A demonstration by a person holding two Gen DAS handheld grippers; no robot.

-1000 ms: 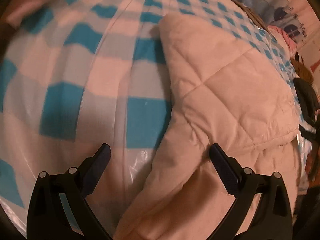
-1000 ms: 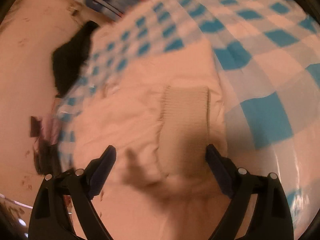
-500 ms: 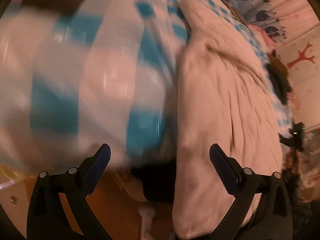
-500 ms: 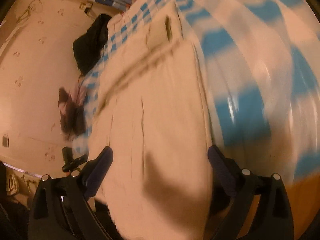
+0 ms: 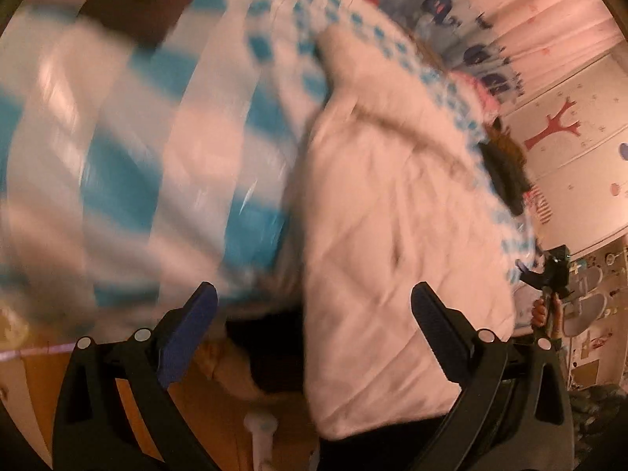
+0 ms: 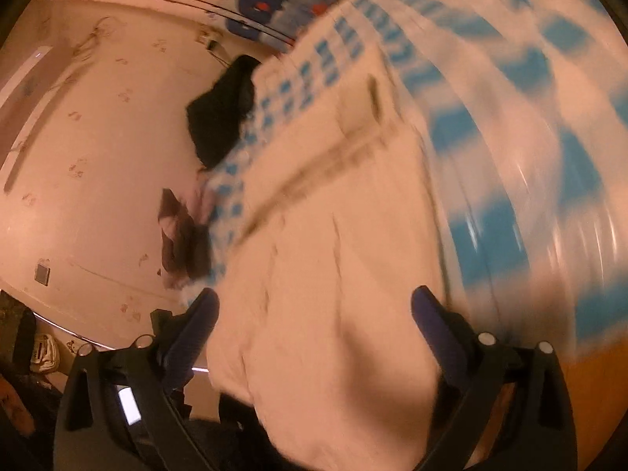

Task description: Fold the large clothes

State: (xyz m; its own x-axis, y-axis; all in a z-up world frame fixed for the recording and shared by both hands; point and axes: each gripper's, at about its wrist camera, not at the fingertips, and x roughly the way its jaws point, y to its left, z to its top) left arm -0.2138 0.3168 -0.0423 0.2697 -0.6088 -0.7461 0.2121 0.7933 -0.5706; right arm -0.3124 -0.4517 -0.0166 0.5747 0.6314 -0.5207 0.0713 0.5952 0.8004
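Blue-checked cloth (image 5: 165, 149) under cream quilted garment (image 6: 333, 294), pinkish wall (image 6: 98, 157), both grippers spread, right's jaws just widened.

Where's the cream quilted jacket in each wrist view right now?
Left wrist: cream quilted jacket fills centre-right, running down toward the lower edge.
Right wrist: jacket fills centre, running down toward the lower edge.
Shared landmark: blue-and-white checked cover it lies on.

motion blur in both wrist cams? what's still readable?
Left wrist: checked cover smeared into streaks, cream quilted garment soft, gripper fingers sharp. Right wrist: checks streaked, garment soft; the far wall reads clearer. Both: warm orange cast, fisheye bending.
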